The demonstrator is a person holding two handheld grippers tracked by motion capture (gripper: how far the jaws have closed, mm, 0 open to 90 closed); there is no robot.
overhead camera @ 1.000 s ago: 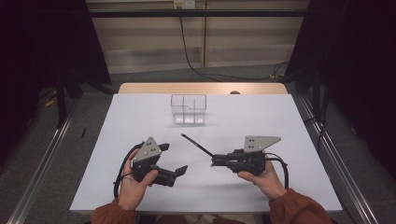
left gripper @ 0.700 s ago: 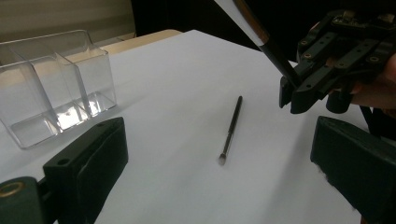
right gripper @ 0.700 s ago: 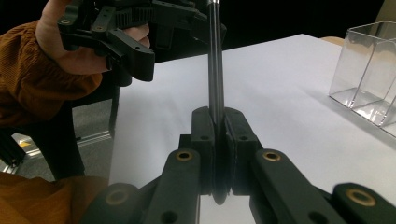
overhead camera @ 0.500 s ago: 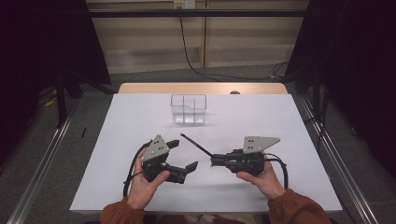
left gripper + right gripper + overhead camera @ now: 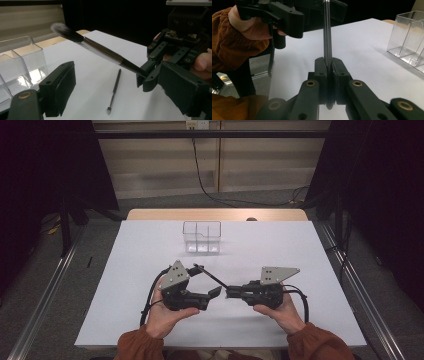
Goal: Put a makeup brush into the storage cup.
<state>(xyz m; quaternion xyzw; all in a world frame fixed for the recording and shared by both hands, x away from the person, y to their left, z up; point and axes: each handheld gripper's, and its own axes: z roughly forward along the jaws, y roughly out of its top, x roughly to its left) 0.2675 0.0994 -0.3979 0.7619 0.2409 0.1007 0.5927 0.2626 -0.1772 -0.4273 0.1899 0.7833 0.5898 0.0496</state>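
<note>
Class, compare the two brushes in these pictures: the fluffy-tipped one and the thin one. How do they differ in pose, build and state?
The fluffy-tipped black makeup brush is lifted off the table and slanted; the thin dark brush lies flat on the white table. The fluffy one is clamped at its handle end by the right gripper; nothing touches the thin one. The fluffy one has a thicker handle and wider head. Both are dark and slender.

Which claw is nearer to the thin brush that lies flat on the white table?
Left. The left claw is open right over the thin dark brush with the silver ferrule; the right claw is beside it, shut on the fluffy brush.
</note>
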